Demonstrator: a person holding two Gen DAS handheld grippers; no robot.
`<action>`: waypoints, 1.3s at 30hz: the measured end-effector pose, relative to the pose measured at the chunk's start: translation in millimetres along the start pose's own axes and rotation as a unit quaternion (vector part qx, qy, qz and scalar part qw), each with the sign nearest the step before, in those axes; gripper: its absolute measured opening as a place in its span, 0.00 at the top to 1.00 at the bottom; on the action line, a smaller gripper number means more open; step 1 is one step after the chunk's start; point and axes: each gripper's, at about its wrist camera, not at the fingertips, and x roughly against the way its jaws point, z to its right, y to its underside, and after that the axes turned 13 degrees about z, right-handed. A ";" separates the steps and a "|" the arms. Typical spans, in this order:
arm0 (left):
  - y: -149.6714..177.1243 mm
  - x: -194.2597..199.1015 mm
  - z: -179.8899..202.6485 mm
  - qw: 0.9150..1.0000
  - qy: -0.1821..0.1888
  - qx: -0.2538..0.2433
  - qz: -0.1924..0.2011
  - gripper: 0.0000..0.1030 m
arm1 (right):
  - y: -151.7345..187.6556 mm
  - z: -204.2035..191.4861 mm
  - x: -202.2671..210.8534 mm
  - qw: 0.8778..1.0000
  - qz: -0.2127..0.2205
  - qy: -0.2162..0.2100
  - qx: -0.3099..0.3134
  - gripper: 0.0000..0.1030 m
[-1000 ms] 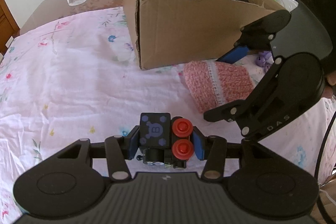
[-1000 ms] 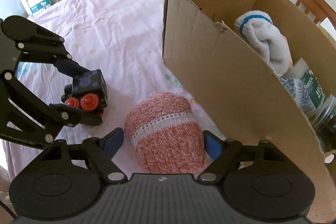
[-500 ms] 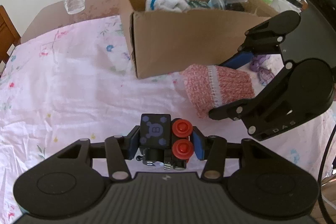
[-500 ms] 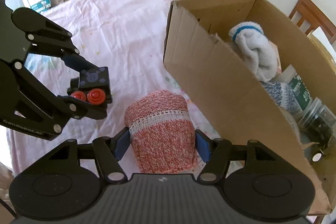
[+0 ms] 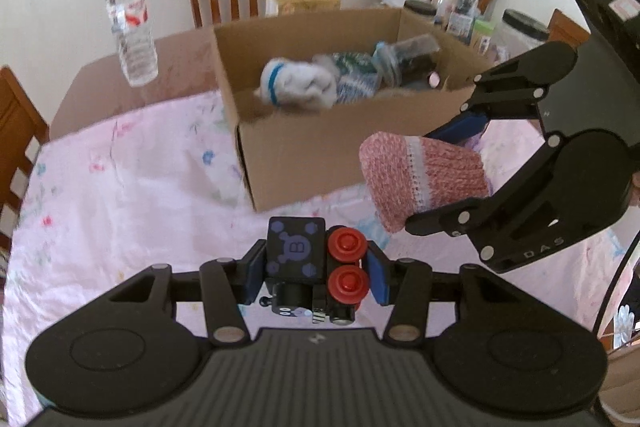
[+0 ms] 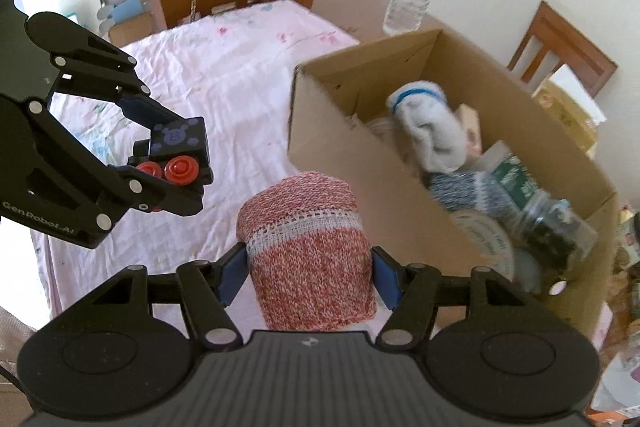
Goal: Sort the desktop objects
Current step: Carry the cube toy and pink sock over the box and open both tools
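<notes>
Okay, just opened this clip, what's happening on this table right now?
A person is sorting things into a cardboard box with two handheld grippers. The right gripper has its jaws shut on a pink knitted roll, held off the tablecloth beside the box. The left gripper grips a black toy block with red buttons. The box already holds a white sock, a jar and other items.

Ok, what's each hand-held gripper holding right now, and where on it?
Left hand-held gripper: black toy block, pinched across its sides. Right hand-held gripper: pink knit roll, clamped across its near end.
</notes>
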 end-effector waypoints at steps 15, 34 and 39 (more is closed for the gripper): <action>-77.2 4.6 16.2 0.996 0.022 -0.049 0.074 0.52 | -27.1 32.7 57.7 0.995 0.067 0.068 -0.003 0.32; -114.4 -47.7 -2.5 0.995 -0.001 -0.057 0.080 0.22 | -61.0 106.1 30.9 0.990 0.075 0.108 -0.053 0.32; -108.4 -48.1 -8.1 0.997 0.004 -0.049 0.065 0.21 | -67.9 108.5 15.9 0.991 0.072 0.104 -0.048 0.32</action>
